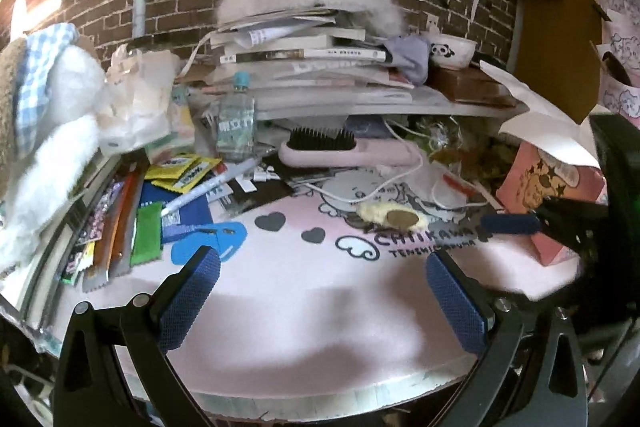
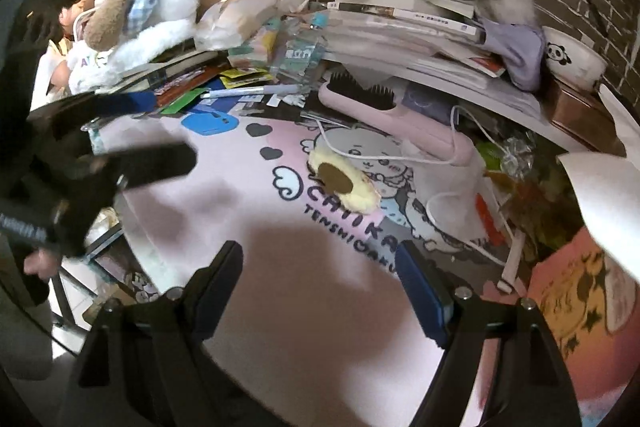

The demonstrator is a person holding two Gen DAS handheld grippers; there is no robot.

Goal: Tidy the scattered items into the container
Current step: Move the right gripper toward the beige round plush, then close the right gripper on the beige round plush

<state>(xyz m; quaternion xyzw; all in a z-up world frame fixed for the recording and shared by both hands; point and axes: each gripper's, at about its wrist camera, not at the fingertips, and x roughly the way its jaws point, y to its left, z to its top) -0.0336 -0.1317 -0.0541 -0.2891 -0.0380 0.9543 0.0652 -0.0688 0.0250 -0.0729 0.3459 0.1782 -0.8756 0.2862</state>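
- The left gripper (image 1: 320, 291) was open, with nothing between its blue pads (image 1: 191, 301), and it hung over a bare part of the pink desk mat (image 1: 304, 311).
- The right gripper (image 2: 320, 291) was open too, and empty, above the same mat.
- A fluffy yellow thing with a brown middle (image 1: 394, 218) lay flat on the mat, on top of the cartoon picture (it looked a bit like a soft avocado half).
- A white cable (image 2: 404, 159) curled just beside it, and touched its far edge.
- A pink hairbrush (image 1: 344, 149) lay farther back, bristles up, under the edge of the shelf (image 1: 400, 109).
- A white marker pen (image 1: 208, 189) lay tilted over yellow packets (image 1: 188, 173) at the left side of the mat.
- A green packet (image 1: 146, 237) and a blue tag (image 1: 212, 243) lay near the left pad.
- A small water bottle (image 1: 236, 119) stood upright behind the pen.
- A pile of books (image 1: 304, 55) sat on the shelf, with a panda bowl (image 1: 452, 51) beside it.
- A pink box (image 1: 552, 195) stood at the right edge of the mat; I could not tell if it was the container.
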